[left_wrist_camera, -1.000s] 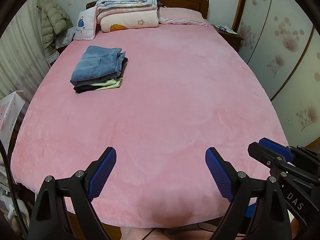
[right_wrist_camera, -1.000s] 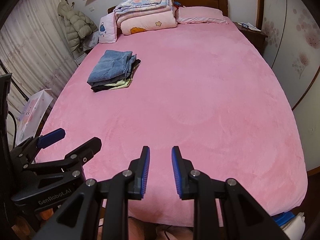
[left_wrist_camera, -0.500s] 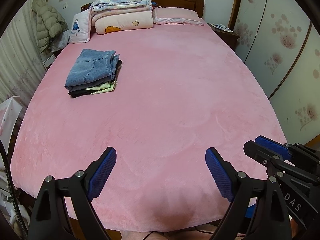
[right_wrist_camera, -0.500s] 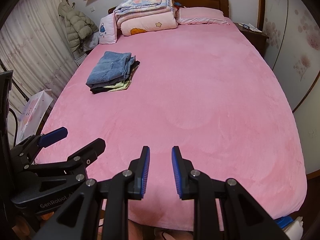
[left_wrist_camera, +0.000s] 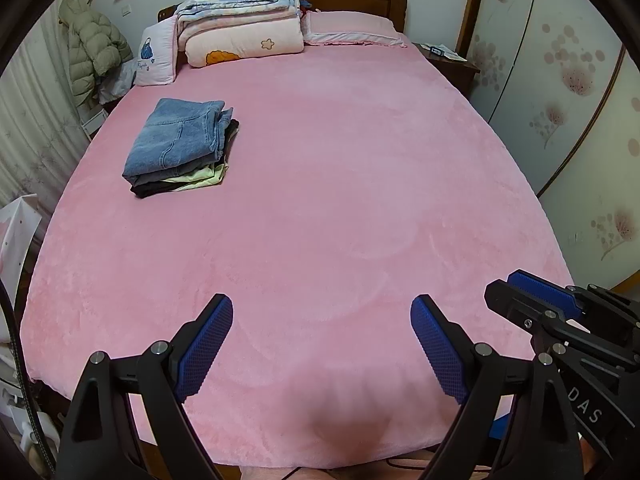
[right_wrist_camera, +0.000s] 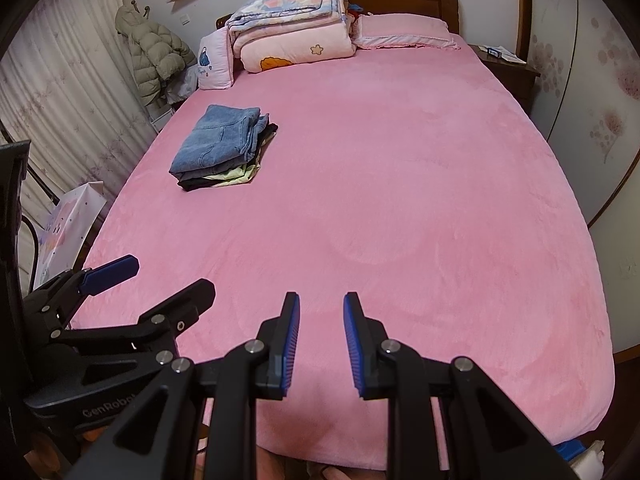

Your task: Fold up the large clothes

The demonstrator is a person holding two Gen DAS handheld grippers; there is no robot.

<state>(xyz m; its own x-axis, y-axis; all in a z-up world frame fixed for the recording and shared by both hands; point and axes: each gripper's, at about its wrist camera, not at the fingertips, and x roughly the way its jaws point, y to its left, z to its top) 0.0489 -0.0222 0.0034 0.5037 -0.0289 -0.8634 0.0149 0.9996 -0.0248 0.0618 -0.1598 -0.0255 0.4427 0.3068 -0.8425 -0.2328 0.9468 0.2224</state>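
Both tools hover over the foot edge of the pink bed [left_wrist_camera: 340,208], holding nothing. The left hand-held gripper [left_wrist_camera: 322,344] is spread wide; the right hand-held gripper [right_wrist_camera: 321,344] has a narrow gap between its pads. A stack of folded clothes [left_wrist_camera: 182,146], jeans on top, lies far left near the side edge. Folded quilts [left_wrist_camera: 244,20] and a pillow [left_wrist_camera: 352,32] line the headboard.
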